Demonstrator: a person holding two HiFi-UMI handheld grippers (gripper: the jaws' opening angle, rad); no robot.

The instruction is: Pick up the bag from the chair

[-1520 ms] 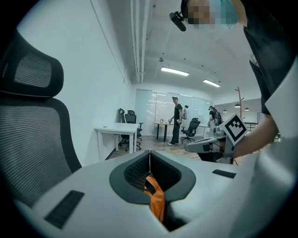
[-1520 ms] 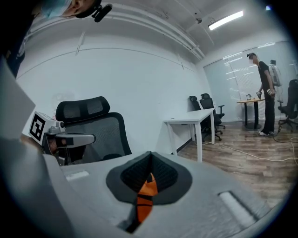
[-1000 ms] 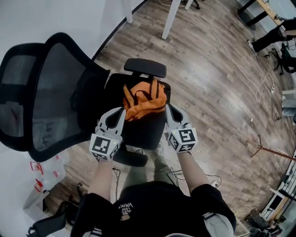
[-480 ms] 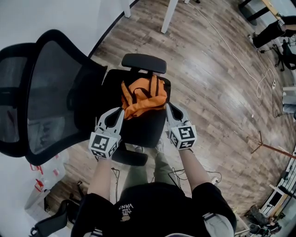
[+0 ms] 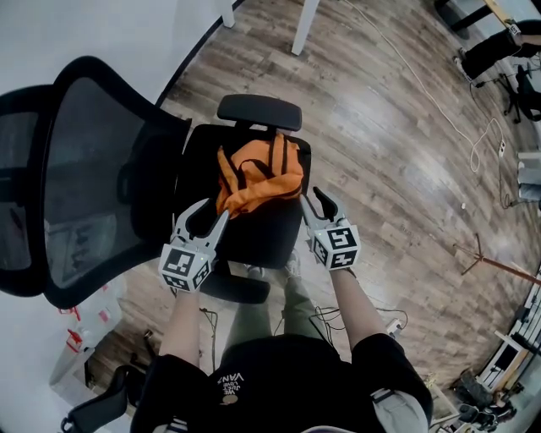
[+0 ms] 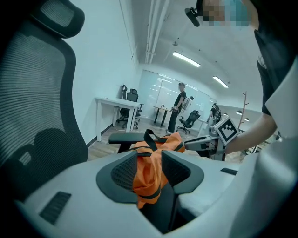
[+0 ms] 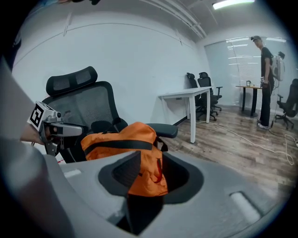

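Surroundings: a black office chair [image 5: 254,238] with a mesh backrest [image 5: 93,178] stands on a wood-plank floor [image 5: 380,186]. A white cable [image 5: 439,118] trails over the planks, and a white table leg [image 5: 303,25] stands beyond the chair.
In the way: the far armrest [image 5: 259,111] lies just behind the bag. The near armrest [image 5: 237,287] sits below the left gripper, by the person's legs.
Bag: the orange bag [image 5: 258,179], with black straps, lies slumped on the chair's seat.
Left gripper: the left gripper [image 5: 215,211] is at the bag's near left corner. Its jaws have just been opening and stand partly apart, with a loose fold of orange fabric between them.
Right gripper: the right gripper [image 5: 311,200] is at the bag's right edge. Its jaws have also just been opening, with orange cloth in the gap and nothing clamped.
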